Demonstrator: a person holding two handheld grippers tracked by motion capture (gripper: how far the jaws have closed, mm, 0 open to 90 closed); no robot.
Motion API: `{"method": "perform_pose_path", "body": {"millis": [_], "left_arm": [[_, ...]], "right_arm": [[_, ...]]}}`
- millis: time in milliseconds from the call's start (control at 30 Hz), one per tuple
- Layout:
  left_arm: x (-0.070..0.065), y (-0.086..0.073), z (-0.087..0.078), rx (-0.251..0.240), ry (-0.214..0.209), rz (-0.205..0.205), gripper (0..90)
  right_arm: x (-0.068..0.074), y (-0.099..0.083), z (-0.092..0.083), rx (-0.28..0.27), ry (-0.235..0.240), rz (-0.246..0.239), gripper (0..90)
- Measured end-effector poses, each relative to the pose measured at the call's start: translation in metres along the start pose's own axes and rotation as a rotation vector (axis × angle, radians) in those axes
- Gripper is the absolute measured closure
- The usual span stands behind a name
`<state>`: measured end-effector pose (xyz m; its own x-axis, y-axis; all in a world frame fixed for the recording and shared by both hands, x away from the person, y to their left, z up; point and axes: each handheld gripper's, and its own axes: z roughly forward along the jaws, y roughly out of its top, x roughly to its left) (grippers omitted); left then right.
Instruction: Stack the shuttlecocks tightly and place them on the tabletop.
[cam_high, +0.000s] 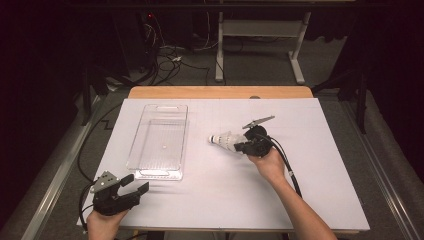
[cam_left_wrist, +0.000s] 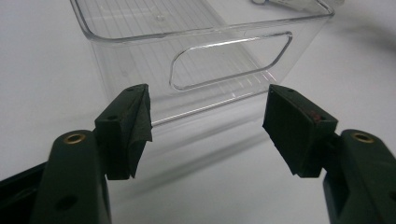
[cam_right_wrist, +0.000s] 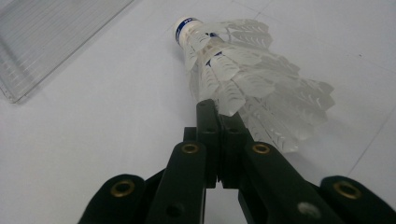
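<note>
A white feathered shuttlecock with a blue-banded cork is at the middle of the white table cover, cork pointing left toward the bin. My right gripper has its jaws pressed together, the tips pinching the edge of the feather skirt. A clear plastic bin with handle cut-outs stands empty left of centre. My left gripper is near the front left corner, just short of the bin's near end. Its jaws are wide apart with nothing between them.
The white cover spreads over a wooden table. Black cables trail from both grippers toward the front. Beyond the table are a dark floor, loose wires and a white desk frame.
</note>
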<state>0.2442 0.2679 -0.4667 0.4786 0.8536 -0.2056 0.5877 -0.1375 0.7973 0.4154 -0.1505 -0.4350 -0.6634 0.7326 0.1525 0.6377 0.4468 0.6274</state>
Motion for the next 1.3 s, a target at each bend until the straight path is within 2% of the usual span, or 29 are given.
{"method": "perform_pose_path", "body": {"millis": [500,1033,1300], "left_arm": [[0.0001,0.0000,-0.0001,0.000,-0.001,0.000,33.0],[0.0007,-0.0003,-0.0005,-0.002,0.000,-0.003,33.0],[0.0009,-0.0005,-0.0008,-0.004,-0.002,-0.005,33.0]], "right_arm": [[-0.0003,-0.0006,0.0014,-0.001,-0.004,0.007,88.1],[-0.0017,-0.0027,0.0004,-0.002,0.006,0.026,73.4],[-0.0018,-0.0066,-0.0027,-0.004,-0.005,0.038,67.3]]}}
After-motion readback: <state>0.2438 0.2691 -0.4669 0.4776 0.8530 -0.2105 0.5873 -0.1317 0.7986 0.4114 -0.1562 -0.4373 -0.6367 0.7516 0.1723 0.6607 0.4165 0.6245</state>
